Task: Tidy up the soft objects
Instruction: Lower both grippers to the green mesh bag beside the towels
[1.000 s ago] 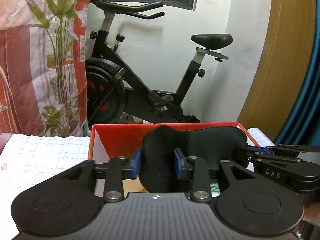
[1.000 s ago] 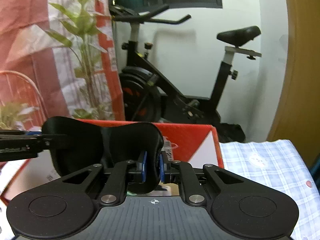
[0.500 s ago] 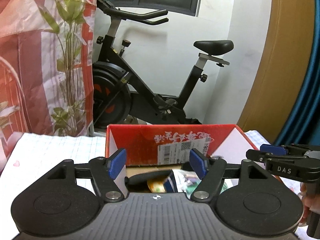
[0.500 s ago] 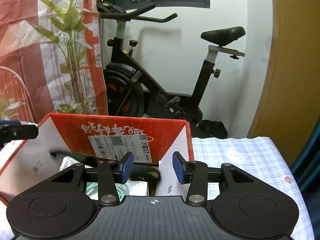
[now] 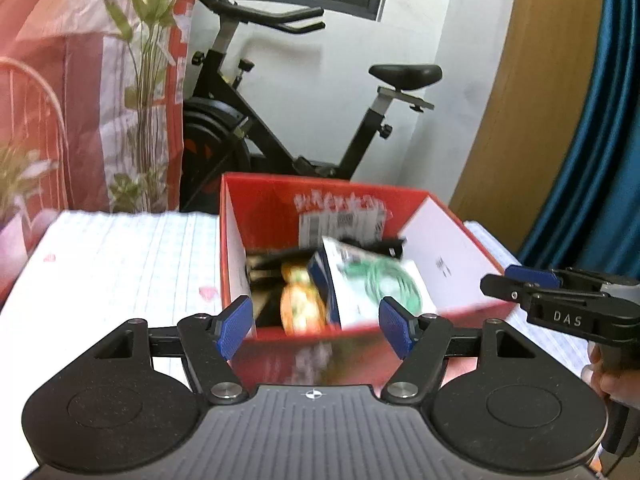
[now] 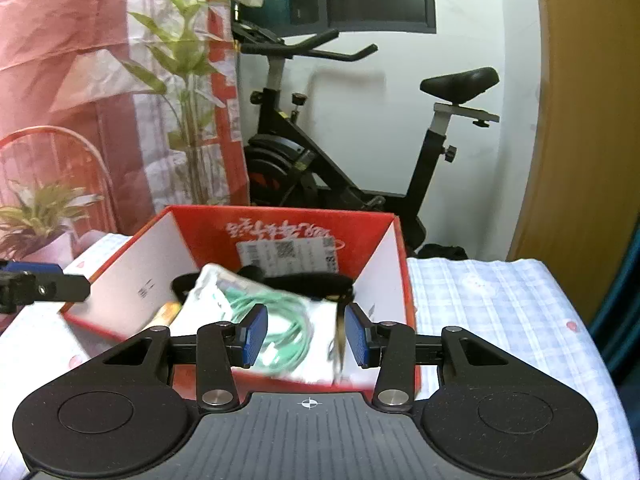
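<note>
A red cardboard box (image 5: 260, 216) (image 6: 288, 224) stands on the checked cloth. Inside lie a black soft item (image 6: 304, 282) (image 5: 380, 247), a white packet with a green cable (image 5: 376, 280) (image 6: 272, 312) and an orange item (image 5: 298, 300). My left gripper (image 5: 316, 326) is open and empty, just before the box's near wall. My right gripper (image 6: 306, 336) is open and empty, over the box's near right corner. The right gripper also shows at the right edge of the left wrist view (image 5: 560, 300).
A white checked cloth (image 5: 120, 264) (image 6: 500, 308) covers the surface on both sides of the box. A black exercise bike (image 5: 280, 128) stands behind. A red and white curtain and a plant (image 6: 188, 92) are at the left. A wooden panel (image 6: 592, 120) is at the right.
One second ago both grippers were shut on the black soft item above the box. They have opened, the item has dropped into the box, and both grippers have drawn back and up.
</note>
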